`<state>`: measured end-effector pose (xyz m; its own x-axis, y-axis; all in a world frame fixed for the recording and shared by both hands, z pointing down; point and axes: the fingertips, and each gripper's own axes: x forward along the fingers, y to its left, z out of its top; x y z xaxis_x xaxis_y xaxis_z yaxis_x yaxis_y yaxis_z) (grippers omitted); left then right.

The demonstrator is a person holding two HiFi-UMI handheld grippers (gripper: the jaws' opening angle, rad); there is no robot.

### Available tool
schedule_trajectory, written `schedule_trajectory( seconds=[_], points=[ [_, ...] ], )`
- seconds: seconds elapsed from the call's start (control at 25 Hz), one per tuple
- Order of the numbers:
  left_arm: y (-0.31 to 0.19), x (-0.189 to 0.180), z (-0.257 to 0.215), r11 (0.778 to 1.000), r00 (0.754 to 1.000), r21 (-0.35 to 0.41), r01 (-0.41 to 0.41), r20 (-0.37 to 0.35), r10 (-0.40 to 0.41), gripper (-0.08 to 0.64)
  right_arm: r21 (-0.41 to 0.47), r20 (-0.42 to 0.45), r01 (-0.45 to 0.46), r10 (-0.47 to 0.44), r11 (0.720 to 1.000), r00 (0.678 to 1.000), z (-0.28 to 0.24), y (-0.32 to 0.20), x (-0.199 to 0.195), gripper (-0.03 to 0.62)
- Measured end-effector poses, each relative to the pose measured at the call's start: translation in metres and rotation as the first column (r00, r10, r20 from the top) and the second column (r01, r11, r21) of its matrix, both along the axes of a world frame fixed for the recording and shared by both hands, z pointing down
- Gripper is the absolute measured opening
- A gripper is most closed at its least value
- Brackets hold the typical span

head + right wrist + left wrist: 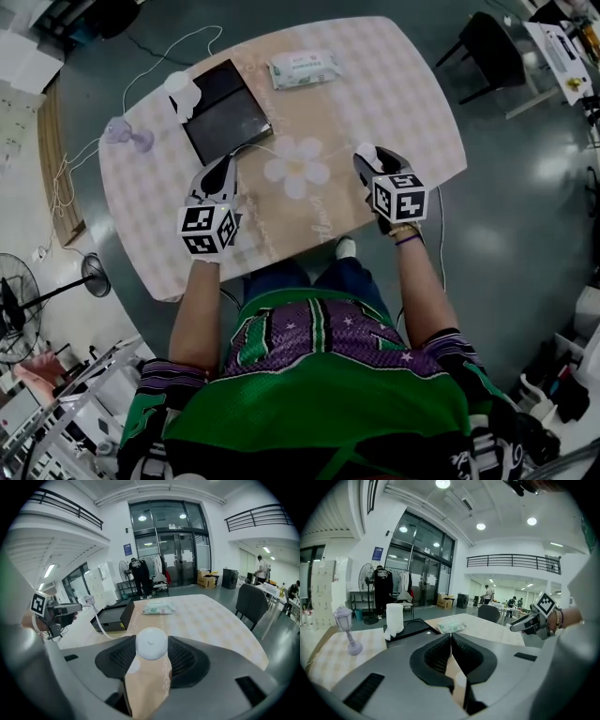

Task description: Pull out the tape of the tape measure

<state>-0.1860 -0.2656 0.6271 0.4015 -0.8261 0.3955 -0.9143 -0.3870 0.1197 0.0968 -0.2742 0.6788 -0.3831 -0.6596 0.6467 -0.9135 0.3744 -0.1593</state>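
In the right gripper view a round white tape measure (151,641) sits between the pads of my right gripper (150,649), which is shut on it. A thin white tape (99,621) curves out from it toward my left gripper (77,607). The left gripper (451,641) has its jaws pressed together, and the tape's end cannot be made out between them in its own view. In the head view the left gripper (223,169) and right gripper (367,159) hang side by side over the near half of the pink checked table (403,94), well apart.
A black box (223,111) lies at the back left with a white roll (181,89) beside it and a small purple lamp (122,131) further left. A pack of wipes (303,68) lies at the far edge. A black chair (492,47) stands beyond the table's right end.
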Motion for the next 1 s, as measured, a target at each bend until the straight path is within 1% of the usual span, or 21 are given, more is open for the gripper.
schedule_trajectory(
  seconds=[0.32, 0.64, 0.84, 1.0],
  points=[
    [-0.002, 0.001, 0.067, 0.997, 0.999, -0.073, 0.004, 0.042, -0.001, 0.028, -0.078, -0.001, -0.021, 0.021, 0.997, 1.0, 0.064, 0.002, -0.002, 0.219],
    [-0.011, -0.001, 0.106, 0.991, 0.998, -0.133, 0.013, 0.059, -0.005, 0.028, -0.132, -0.008, -0.043, 0.042, 0.99, 0.999, 0.106, 0.003, -0.008, 0.219],
    [-0.016, -0.005, 0.133, 0.981, 0.998, -0.192, 0.024, 0.064, -0.011, 0.028, -0.155, -0.037, -0.057, 0.051, 0.986, 0.998, 0.125, 0.002, -0.01, 0.219],
    [-0.016, -0.007, 0.155, 0.969, 0.997, -0.246, 0.033, 0.08, -0.013, 0.028, -0.176, -0.064, -0.041, 0.03, 0.983, 0.997, 0.135, 0.003, -0.014, 0.221]
  ],
)
